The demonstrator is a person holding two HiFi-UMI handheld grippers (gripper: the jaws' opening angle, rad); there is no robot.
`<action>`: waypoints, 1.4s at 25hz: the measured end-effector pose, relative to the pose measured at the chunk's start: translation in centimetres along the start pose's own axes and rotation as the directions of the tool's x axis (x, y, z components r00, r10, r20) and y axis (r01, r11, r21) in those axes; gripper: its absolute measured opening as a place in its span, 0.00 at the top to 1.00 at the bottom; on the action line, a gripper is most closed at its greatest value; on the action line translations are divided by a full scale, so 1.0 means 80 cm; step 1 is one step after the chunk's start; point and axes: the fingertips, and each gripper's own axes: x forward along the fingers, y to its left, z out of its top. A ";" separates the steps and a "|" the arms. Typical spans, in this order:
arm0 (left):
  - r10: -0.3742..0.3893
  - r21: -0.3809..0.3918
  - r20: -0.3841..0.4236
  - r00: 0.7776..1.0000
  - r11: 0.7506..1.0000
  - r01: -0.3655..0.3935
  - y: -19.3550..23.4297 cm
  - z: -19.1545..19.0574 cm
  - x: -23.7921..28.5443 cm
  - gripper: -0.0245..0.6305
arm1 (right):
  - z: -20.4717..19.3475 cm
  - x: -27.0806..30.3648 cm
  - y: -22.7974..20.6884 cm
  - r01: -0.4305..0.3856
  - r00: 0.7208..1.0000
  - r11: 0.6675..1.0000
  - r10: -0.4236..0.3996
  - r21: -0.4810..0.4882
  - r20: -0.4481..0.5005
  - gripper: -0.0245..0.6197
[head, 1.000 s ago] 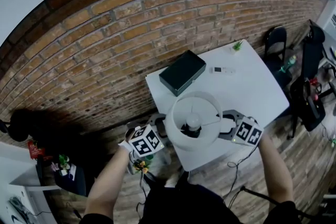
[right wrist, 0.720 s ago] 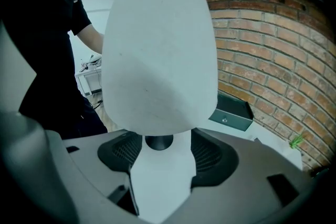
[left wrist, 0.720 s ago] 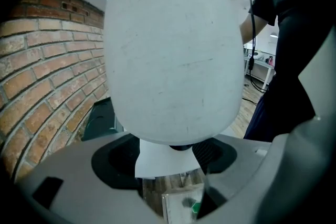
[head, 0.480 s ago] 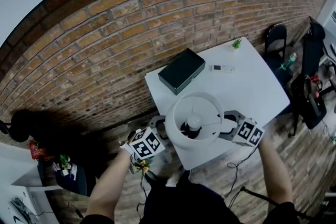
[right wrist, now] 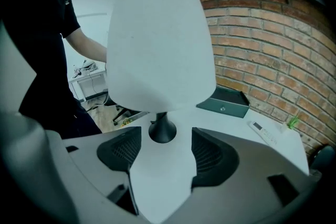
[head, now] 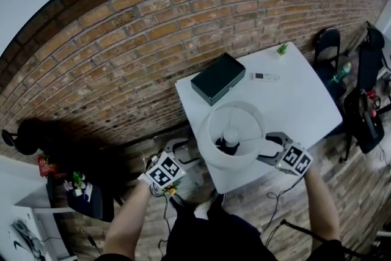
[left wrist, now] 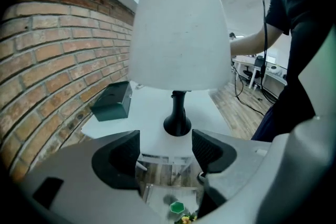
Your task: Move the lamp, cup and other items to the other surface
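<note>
The lamp [head: 231,134] has a wide white shade and a black foot, and it stands near the front edge of the white table [head: 305,101]. My left gripper [head: 182,153] hangs open off the table's left edge, apart from the lamp. From the left gripper view the shade [left wrist: 178,29] and the foot [left wrist: 177,124] lie ahead of the left gripper [left wrist: 165,147], with nothing between the jaws. My right gripper [head: 267,150] is open just right of the shade. In its view the right gripper [right wrist: 160,149] is over the tabletop, short of the lamp foot [right wrist: 163,131].
A dark green box [head: 217,78] lies at the table's back left, a white remote [head: 264,77] behind the lamp and a small green plant [head: 282,47] at the far corner. Black chairs [head: 324,46] stand right. A low shelf with small items [head: 79,189] is at left.
My left gripper has drawn back down and to the left, away from the shade. The right gripper has slipped a little back and down. The lamp stays on the table.
</note>
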 end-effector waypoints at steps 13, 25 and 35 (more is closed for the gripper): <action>0.410 -0.438 0.075 0.909 0.832 -0.340 -0.052 -0.148 -0.170 0.51 | -0.005 0.069 0.109 0.091 0.995 0.986 -0.096 0.137 0.027 0.54; 0.603 -0.560 0.081 0.794 0.686 -0.464 -0.182 -0.290 -0.356 0.53 | 0.137 0.129 0.316 0.233 0.957 0.970 -0.241 0.067 0.164 0.63; 0.649 -0.645 0.004 0.761 0.583 -0.494 -0.249 -0.374 -0.403 0.54 | 0.147 0.229 0.450 0.200 0.968 0.979 -0.203 0.039 0.149 0.60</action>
